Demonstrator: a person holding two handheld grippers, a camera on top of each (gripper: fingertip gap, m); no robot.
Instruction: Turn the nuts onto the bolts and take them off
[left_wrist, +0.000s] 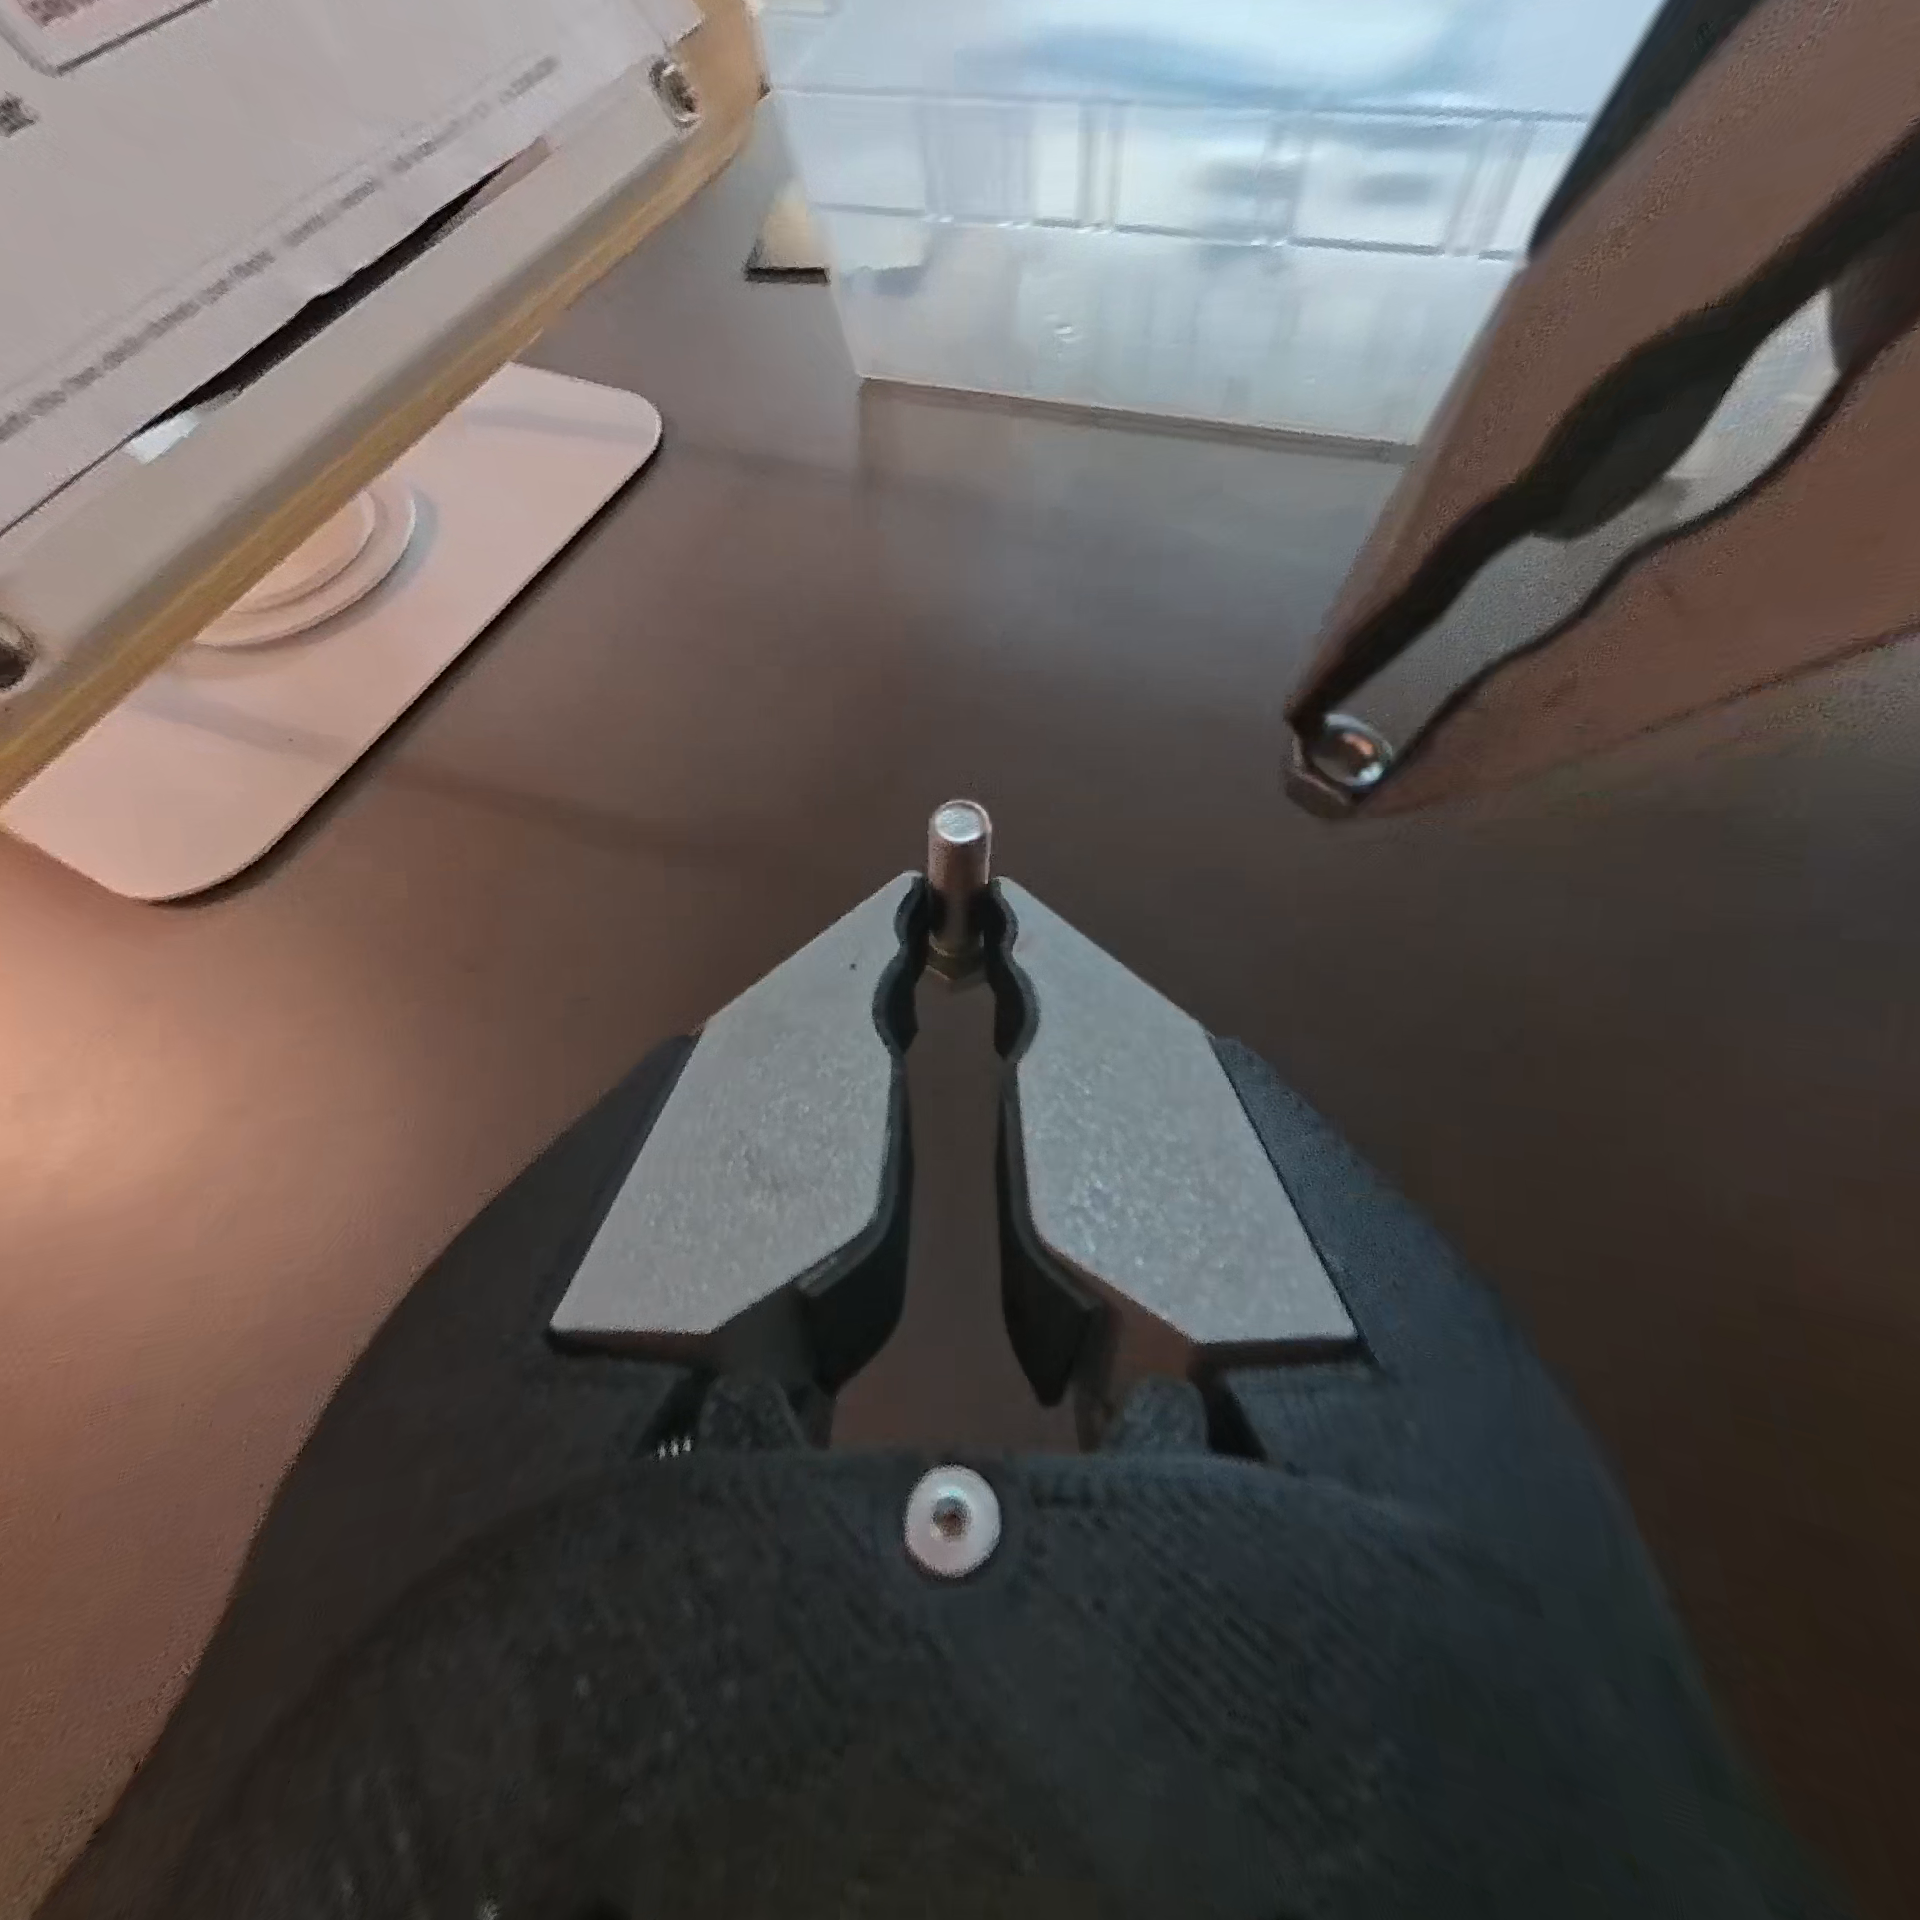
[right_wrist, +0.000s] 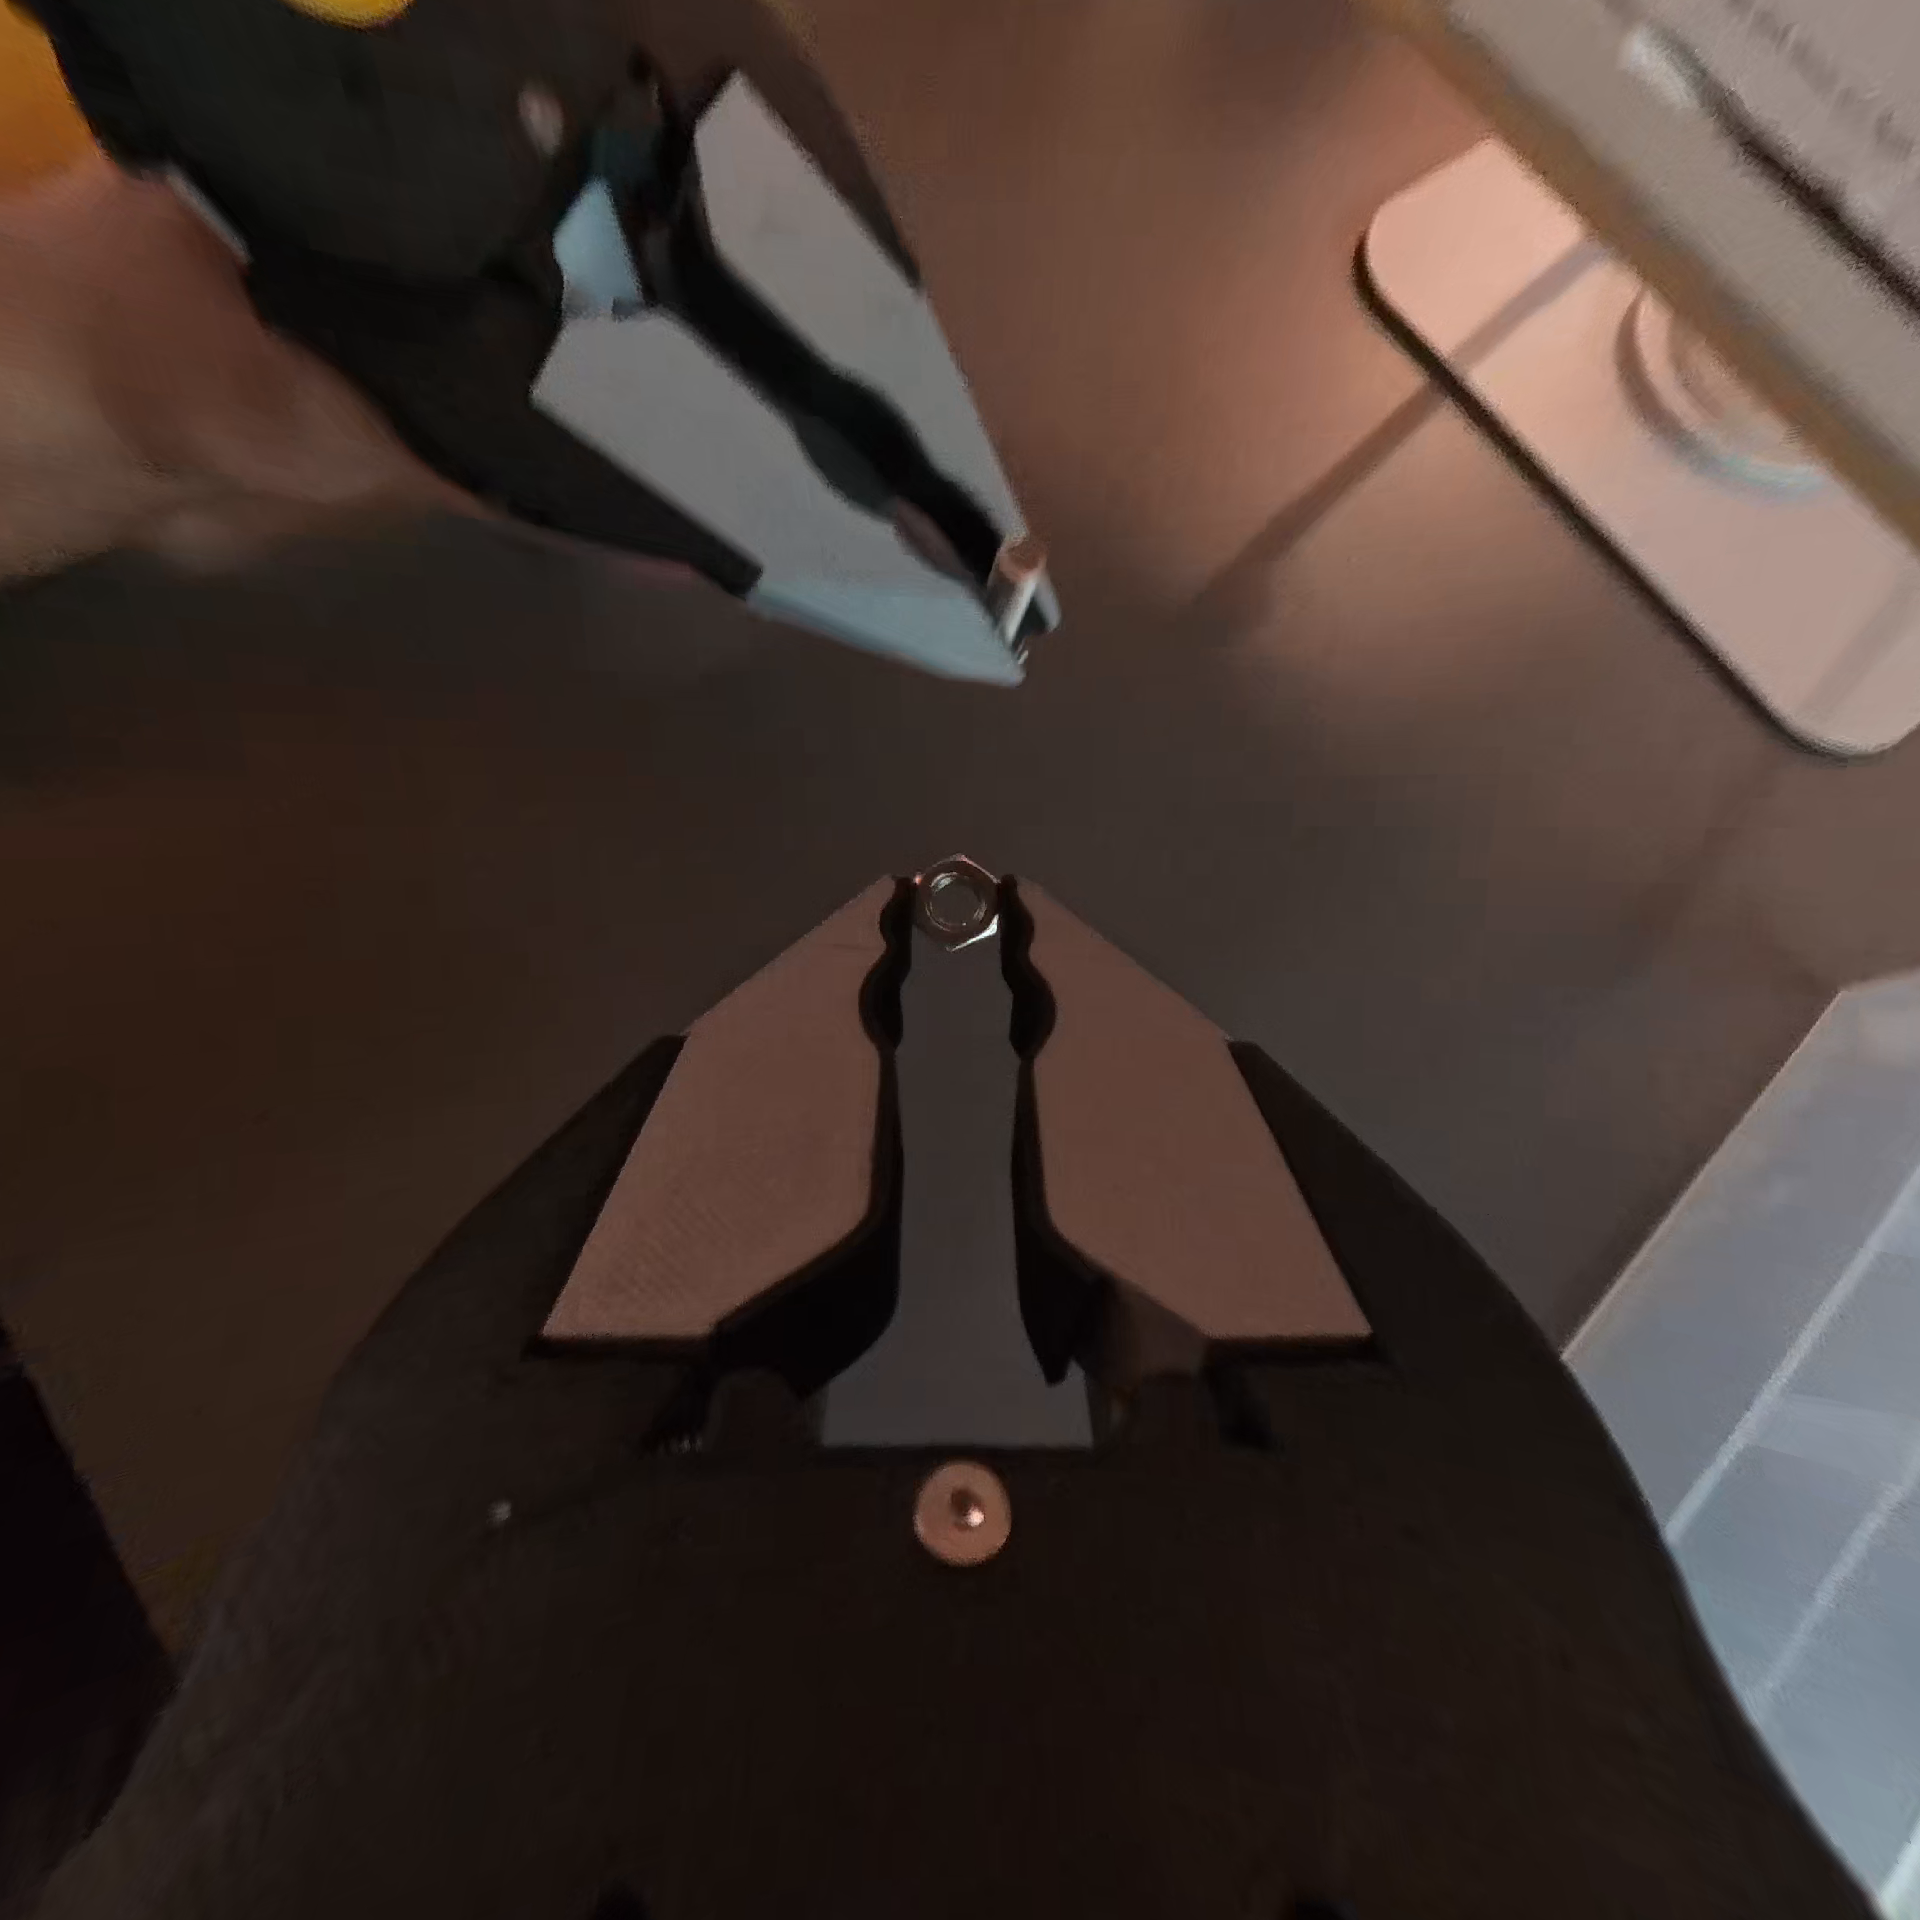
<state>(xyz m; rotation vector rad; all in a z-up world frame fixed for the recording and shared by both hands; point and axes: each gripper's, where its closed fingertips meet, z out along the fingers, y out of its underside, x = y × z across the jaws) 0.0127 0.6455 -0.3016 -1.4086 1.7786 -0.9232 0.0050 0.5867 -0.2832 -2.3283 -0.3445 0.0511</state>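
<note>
In the left wrist view the left gripper (left_wrist: 958, 914) sits at the centre of the frame, its fingers (left_wrist: 831, 1049) drawn close together and clamped on a bolt (left_wrist: 958, 857). The bolt's long axis runs along the fingers and away from the camera: its flat shank end pokes out past the tips, and its brass-coloured head sits back in the notch between them. To the upper right of that frame the right gripper (left_wrist: 1340, 750) reaches in slanting down toward the lower left, fingers pinched on a small nut (left_wrist: 1348, 750) at the very tips; the nut and the bolt end are near each other but apart, with bare brown table (left_wrist: 1091, 623) showing between them. In the right wrist view the right gripper (right_wrist: 954, 902) is at the centre, its tips closed on the nut (right_wrist: 952, 902), whose hole faces the camera. The left gripper (right_wrist: 1023, 592) enters from the upper left of that frame, pointing toward the lower right, with the bolt (right_wrist: 1016, 578) showing as a short bright stub at its tips; this part is blurred. The middle of the table around both grippers is open. At its edges stand a pale flat stand base (left_wrist: 343, 675) at the left of the left view, with a tilted board carrying paper (left_wrist: 260, 239) above it, and a clear plastic box (left_wrist: 1143, 229) at the top of that view.
</note>
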